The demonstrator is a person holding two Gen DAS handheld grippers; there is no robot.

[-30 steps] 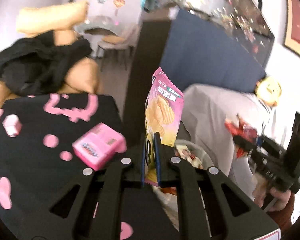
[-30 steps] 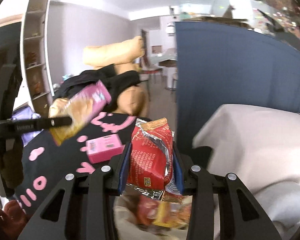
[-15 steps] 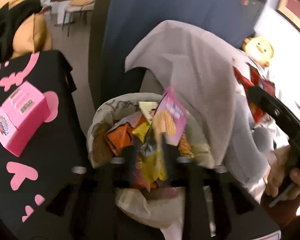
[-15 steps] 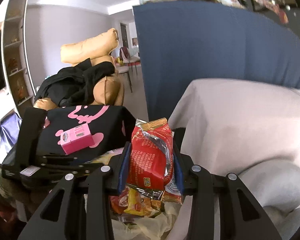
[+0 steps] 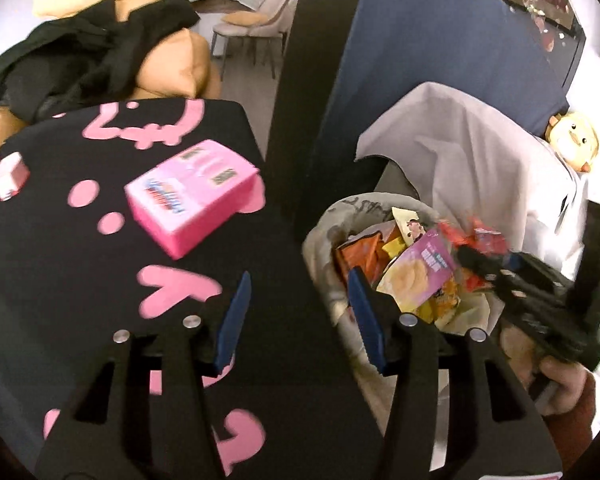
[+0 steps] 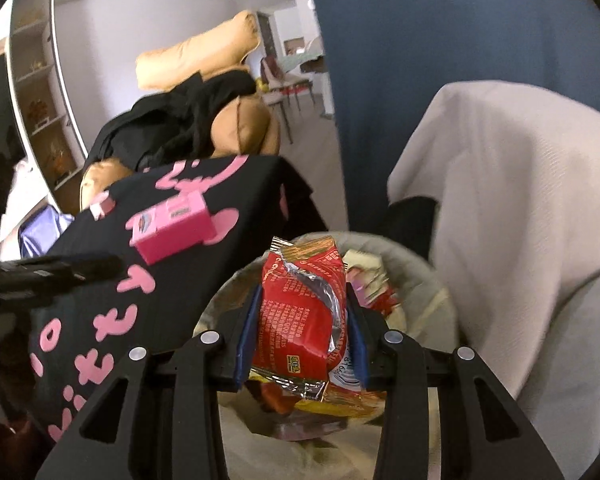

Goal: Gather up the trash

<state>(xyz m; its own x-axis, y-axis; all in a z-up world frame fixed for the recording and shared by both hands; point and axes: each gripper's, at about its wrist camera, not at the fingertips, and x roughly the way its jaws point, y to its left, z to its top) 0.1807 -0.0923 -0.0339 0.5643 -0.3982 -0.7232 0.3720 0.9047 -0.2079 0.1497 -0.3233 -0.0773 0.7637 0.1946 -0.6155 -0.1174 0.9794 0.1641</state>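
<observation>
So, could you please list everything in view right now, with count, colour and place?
red snack packet: one, red, clamped above the bin
pink chip bag: one, pink, lying in the bin
trash bin: one, pale liner, full of wrappers, beside the table
pink box: one, pink, on the table
small box: one, pale pink, table's far side
table: one, black with pink print
left gripper: open, empty
right gripper: shut on the red snack packet

Both tools [image 5: 298,316] [image 6: 300,332] – black frames, blue pads, silver screws.
</observation>
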